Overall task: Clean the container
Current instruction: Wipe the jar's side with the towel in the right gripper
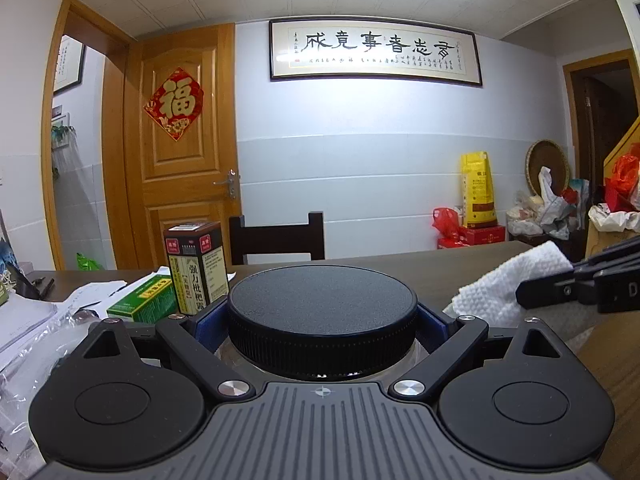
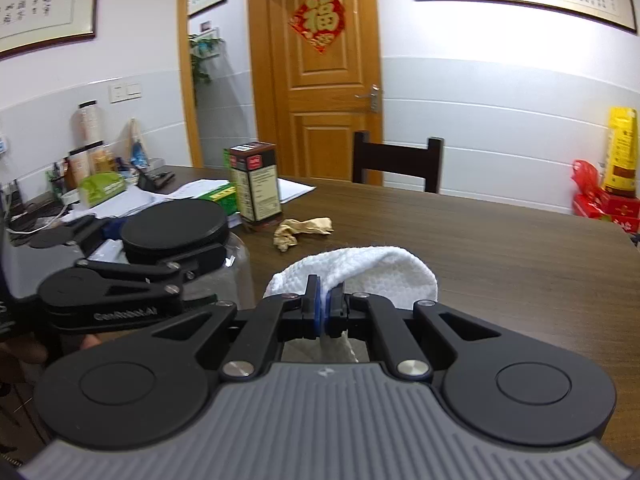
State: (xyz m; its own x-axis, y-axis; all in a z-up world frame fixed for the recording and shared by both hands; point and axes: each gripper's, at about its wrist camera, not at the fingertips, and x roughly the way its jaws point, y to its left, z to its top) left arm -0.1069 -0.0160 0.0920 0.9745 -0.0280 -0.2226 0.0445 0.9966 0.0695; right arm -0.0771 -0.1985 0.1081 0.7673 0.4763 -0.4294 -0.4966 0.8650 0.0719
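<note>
Left tool (image 1: 323,316) gripping container (image 2: 236,272) at black lid (image 1: 322,308), upright axis, resting on surface (image 2: 480,248). Right tool (image 2: 323,300) clenching white cloth (image 2: 360,272). Container sitting just left of right tool, apart; I'm wiping leftward next.

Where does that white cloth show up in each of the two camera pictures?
Left wrist view: the white cloth is at the right edge, pinched in the right gripper, beside the jar's black lid.
Right wrist view: it sits at centre, just above the middle, clamped in that same gripper.
Shared landmark: the upright dark medicine box on the table, in front of the wooden door.
</note>
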